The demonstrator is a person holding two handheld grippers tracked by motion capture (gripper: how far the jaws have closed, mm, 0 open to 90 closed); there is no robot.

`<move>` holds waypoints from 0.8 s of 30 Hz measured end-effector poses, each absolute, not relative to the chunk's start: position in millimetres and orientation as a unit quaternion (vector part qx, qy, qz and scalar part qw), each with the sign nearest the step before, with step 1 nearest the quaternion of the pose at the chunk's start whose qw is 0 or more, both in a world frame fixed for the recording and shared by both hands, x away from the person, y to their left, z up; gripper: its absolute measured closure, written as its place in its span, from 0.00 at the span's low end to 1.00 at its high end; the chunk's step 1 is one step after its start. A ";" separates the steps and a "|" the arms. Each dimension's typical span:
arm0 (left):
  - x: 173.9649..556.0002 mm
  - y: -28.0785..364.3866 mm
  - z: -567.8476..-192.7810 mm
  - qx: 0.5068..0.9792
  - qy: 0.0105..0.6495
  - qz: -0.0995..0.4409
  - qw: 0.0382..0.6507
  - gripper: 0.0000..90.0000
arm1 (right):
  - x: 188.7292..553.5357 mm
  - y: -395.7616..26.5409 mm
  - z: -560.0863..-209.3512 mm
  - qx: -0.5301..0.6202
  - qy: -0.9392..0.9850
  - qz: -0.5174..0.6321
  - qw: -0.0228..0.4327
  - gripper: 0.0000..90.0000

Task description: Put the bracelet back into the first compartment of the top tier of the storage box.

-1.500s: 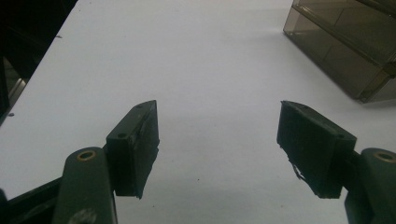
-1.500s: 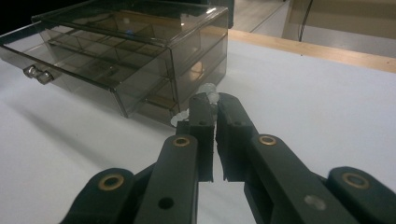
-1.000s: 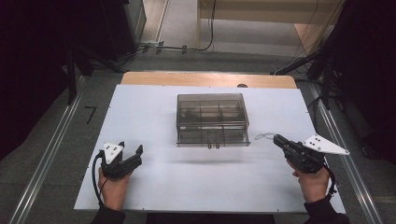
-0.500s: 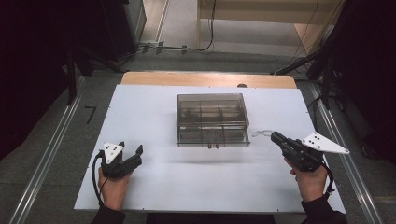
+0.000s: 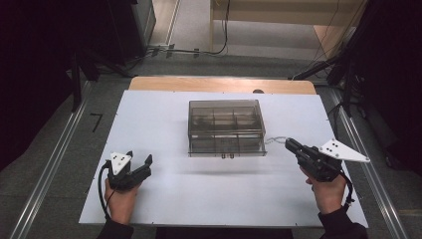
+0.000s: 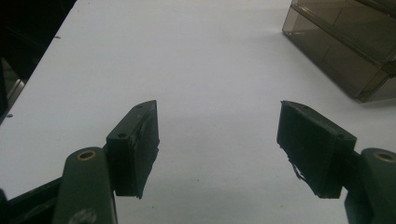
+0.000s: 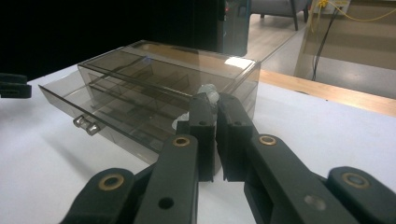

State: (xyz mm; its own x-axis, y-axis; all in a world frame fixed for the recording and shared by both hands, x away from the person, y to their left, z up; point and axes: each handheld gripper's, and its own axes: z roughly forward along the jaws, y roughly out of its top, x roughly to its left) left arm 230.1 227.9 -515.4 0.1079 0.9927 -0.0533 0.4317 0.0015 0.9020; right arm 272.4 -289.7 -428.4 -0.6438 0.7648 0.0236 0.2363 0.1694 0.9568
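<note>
Right gripper (image 7: 212,100) first: pinched tight on a small pale translucent scrap (image 7: 208,89), barely poking past the tips. Couldn't tell what exactly, maybe a bit of film or thin cord. From the high view, read as a thin pale strand (image 5: 274,140) looping between the tips and the right end of the box. Probably weighed next to nothing. Soft and floppy, easy to lose if pinched only at the very edge, so better gripped a little deeper. No clear long axis to call on the scrap itself.

Left gripper (image 6: 217,116): spread wide, nothing between the pads, hanging low over bare white table (image 6: 187,46) at the near left, well apart from everything else.

Then outward to the smoky clear plastic drawer box (image 5: 225,127), sitting mid-table, a touch toward the far side, just beyond the right gripper's tips. Looked light, rigid and slick-walled, likely to skid on that smooth top if pushed one-handed. Thin walls too, so probably crackable under a hard squeeze. Best taken by the two little knobs (image 7: 86,123) on the lower drawer front, or braced at the side walls. Laid out with the long axis left to right across the table, drawer front and knobs facing the near edge, toward the person. Seemed to have the lower drawer sticking out slightly past the top.
</note>
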 end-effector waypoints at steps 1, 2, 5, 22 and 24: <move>230.1 227.9 -515.4 0.619 0.575 0.340 0.413 0.33 | 272.4 -289.7 -428.4 0.345 0.725 0.544 0.243 0.92; 230.0 228.0 -515.4 0.619 0.575 0.340 0.413 0.33 | 272.5 -287.8 -428.1 0.343 0.726 0.545 0.241 0.92; 230.0 227.9 -515.5 0.619 0.575 0.340 0.413 0.33 | 273.2 -285.5 -427.7 0.341 0.726 0.546 0.240 0.92; 229.9 228.2 -515.3 0.619 0.575 0.340 0.414 0.33 | 277.8 -263.2 -428.9 0.322 0.741 0.545 0.223 0.92; 229.9 228.2 -515.3 0.619 0.575 0.340 0.414 0.33 | 278.6 -260.7 -429.2 0.319 0.743 0.545 0.221 0.92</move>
